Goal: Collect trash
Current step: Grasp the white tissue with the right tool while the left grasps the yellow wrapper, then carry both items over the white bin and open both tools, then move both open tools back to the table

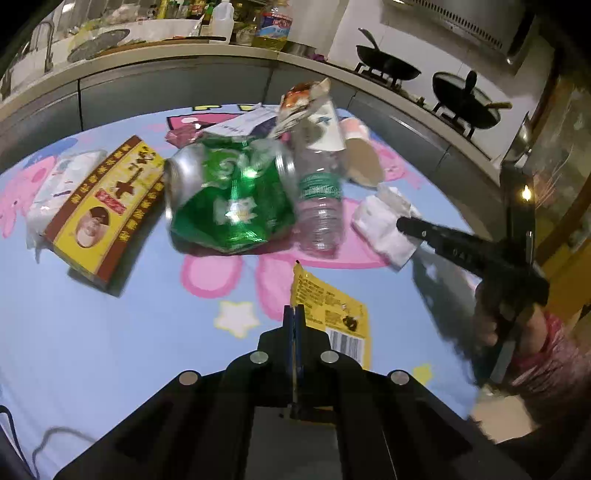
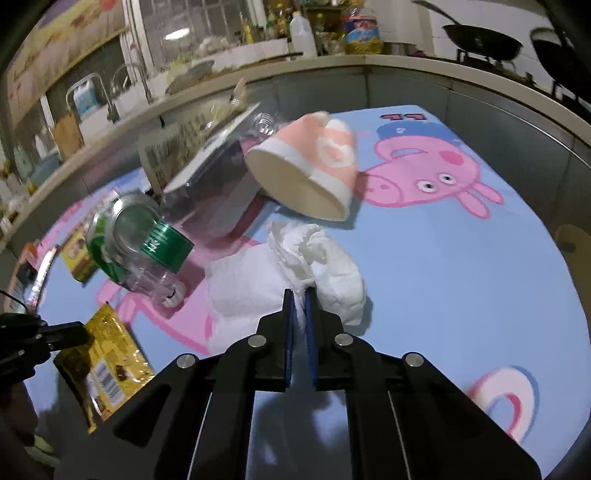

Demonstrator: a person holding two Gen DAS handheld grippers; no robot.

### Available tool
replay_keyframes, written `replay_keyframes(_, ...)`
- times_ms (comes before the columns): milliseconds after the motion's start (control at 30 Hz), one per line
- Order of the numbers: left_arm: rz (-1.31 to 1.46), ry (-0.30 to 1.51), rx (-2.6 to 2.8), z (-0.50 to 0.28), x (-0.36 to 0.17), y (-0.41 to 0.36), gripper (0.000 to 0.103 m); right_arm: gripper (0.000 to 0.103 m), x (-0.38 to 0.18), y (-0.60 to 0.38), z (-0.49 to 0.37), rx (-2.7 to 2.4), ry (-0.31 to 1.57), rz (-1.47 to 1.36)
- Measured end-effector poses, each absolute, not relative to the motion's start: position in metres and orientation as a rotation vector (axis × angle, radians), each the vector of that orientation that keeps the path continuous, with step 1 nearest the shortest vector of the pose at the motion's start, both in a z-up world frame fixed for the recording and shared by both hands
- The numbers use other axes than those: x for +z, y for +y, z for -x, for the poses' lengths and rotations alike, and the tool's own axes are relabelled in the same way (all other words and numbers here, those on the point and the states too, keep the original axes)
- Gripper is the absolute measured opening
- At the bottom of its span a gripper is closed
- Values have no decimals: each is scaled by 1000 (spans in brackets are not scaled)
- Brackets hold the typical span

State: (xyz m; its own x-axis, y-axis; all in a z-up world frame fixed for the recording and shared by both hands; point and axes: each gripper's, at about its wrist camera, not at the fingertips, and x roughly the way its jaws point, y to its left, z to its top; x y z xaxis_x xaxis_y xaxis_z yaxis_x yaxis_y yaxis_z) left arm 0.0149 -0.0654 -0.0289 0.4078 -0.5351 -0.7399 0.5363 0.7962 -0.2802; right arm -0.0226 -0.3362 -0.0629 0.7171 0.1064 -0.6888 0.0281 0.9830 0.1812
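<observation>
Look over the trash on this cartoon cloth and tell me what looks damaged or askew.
The green can is crushed and dented, lying on its side. Right of it, the clear plastic bottle also lies flat. The pink paper cup is tipped over, mouth facing the right wrist camera. No spill is visible.

A home kitchen: woks [image 1: 391, 68] on a gas stove, sink tap [image 2: 138, 79], oil bottles [image 1: 275, 27] along the counter [image 1: 147, 61]

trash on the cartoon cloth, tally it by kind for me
crushed green can: 1
clear plastic bottle: 1
paper cup: 1
white tissue wad: 1
yellow wrapper: 1
yellow and brown box: 1
far pile of torn packets, too jumbled to count
total: 6 clear pieces
</observation>
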Motion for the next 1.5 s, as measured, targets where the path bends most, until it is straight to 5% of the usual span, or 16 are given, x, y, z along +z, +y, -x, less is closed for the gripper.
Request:
replay_keyframes(467,-6,846,-882,-49,30,-265,1,6,-47,-529,89,-221,612,-438)
replay_keyframes(867,-64,907,-995,-69,-4,-486,2,10,-83,-662,128,-472,655,-546)
replay_keyframes(900,-68,912,-986,-68,-10,-496,5,11,-86,-664,128,-471,659,-557)
replay_keyframes(933,-57,919,-984,-70,-12,-501,25,21,-89,-666,129,-467,665,-571)
replay_keyframes(967,-44,932,-984,-71,-17,-505,42,47,-91,-668,132,-471,664,-581)
replay_keyframes(1000,-33,947,-972,-72,-21,-509,87,56,-91,-669,132,-485,647,-590)
replay_keyframes(1300,-28,809,-887,-61,7,-454,90,58,-63,-654,147,-503,500,-570)
replay_keyframes(1500,-104,658,-866,-26,37,-357,90,37,-36,-608,126,-309,469,-586)
